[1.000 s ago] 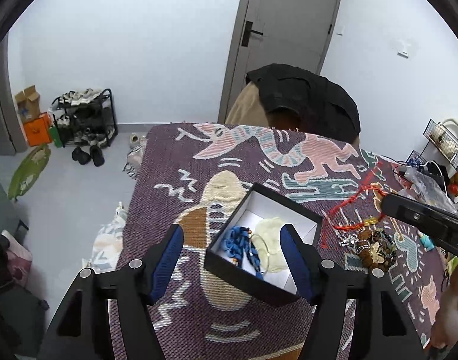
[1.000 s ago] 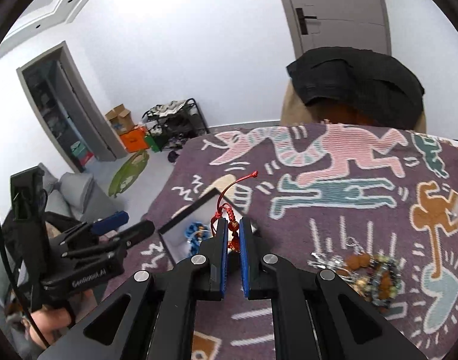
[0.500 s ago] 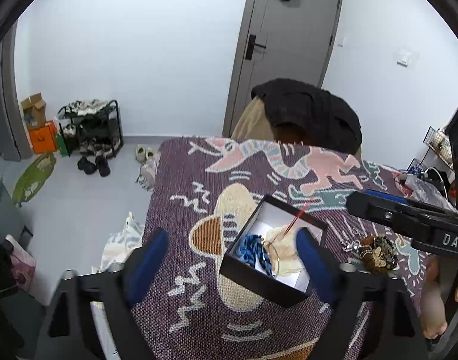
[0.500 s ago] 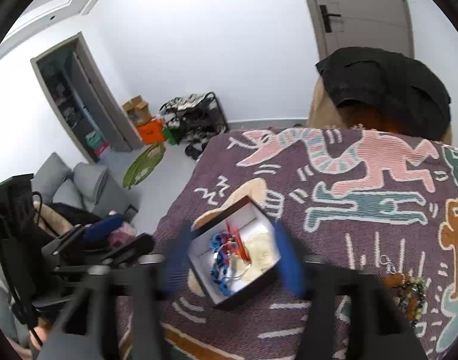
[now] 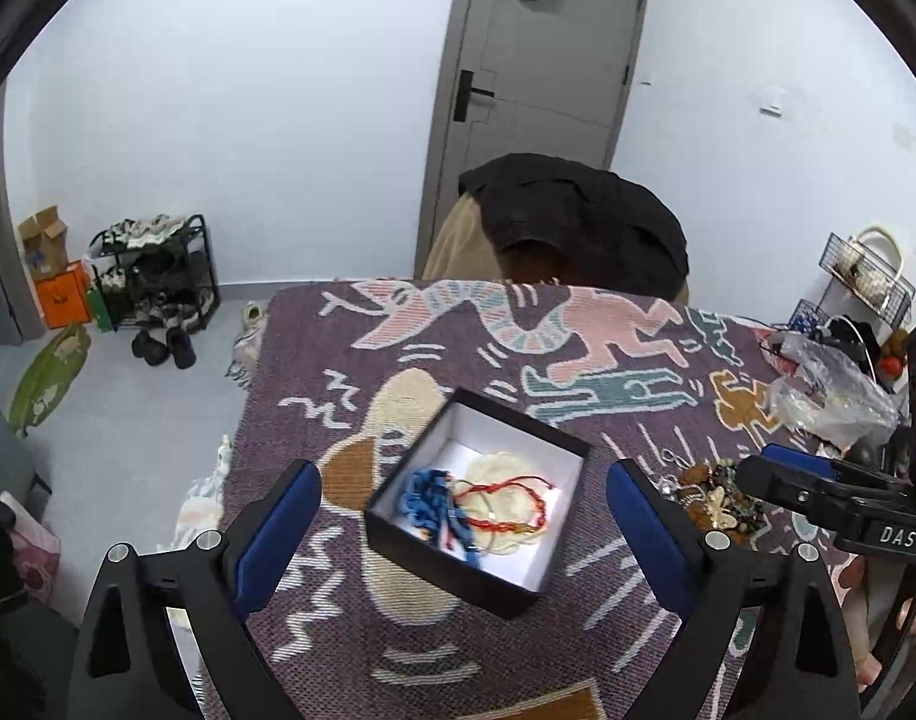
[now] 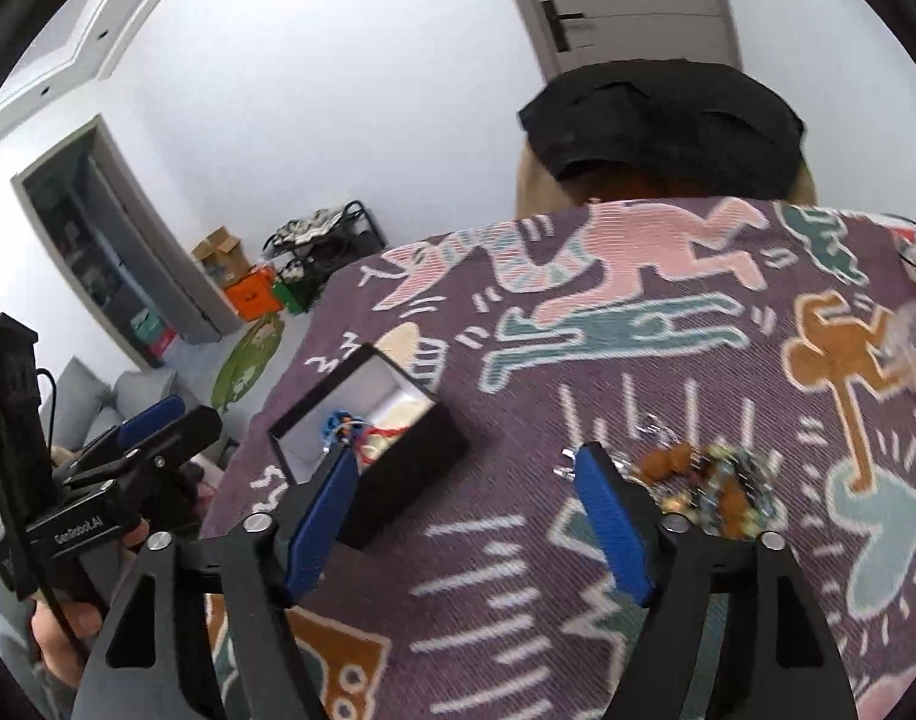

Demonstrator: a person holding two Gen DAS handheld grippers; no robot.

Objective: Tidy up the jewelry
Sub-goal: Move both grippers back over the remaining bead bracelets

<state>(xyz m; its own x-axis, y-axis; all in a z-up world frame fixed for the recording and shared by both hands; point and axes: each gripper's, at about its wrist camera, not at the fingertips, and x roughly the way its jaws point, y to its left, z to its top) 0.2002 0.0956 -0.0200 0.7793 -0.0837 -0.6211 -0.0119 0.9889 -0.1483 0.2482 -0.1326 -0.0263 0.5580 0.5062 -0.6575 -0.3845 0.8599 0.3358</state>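
A black jewelry box (image 5: 479,513) with a white lining sits open on the purple patterned cloth (image 5: 398,630) that covers the table, and it serves as the landmark here. Inside the box lie a blue beaded strand (image 5: 425,495) at the left, a cream-coloured piece (image 5: 506,480) toward the right, and a red cord bracelet (image 5: 506,495) draped across both. The left gripper (image 5: 463,531) hangs over the near side of the box with its blue-padded fingers (image 5: 278,534) spread wide, one on each side of the box and neither touching it; nothing is pinched between them. To the right of the box, on the cloth, lies a heap of mixed beaded jewelry (image 5: 713,495) in brown, green and pale tones, well clear of the box wall. The right gripper (image 6: 467,468) is seen from its own camera just to the right of the box, its jaws opening, with only bare cloth between them; its left finger overlaps the box's near corner in that view, and whether it touches the box cannot be told. In the right wrist view the same heap (image 6: 707,480) lies just past the right finger. Beyond the far side of the box, past the table edge, a chair with a black jacket (image 5: 578,222) thrown over it stands before a grey door (image 5: 542,90). A crumpled clear plastic bag (image 5: 830,396) rests on the cloth far to the right of the box.
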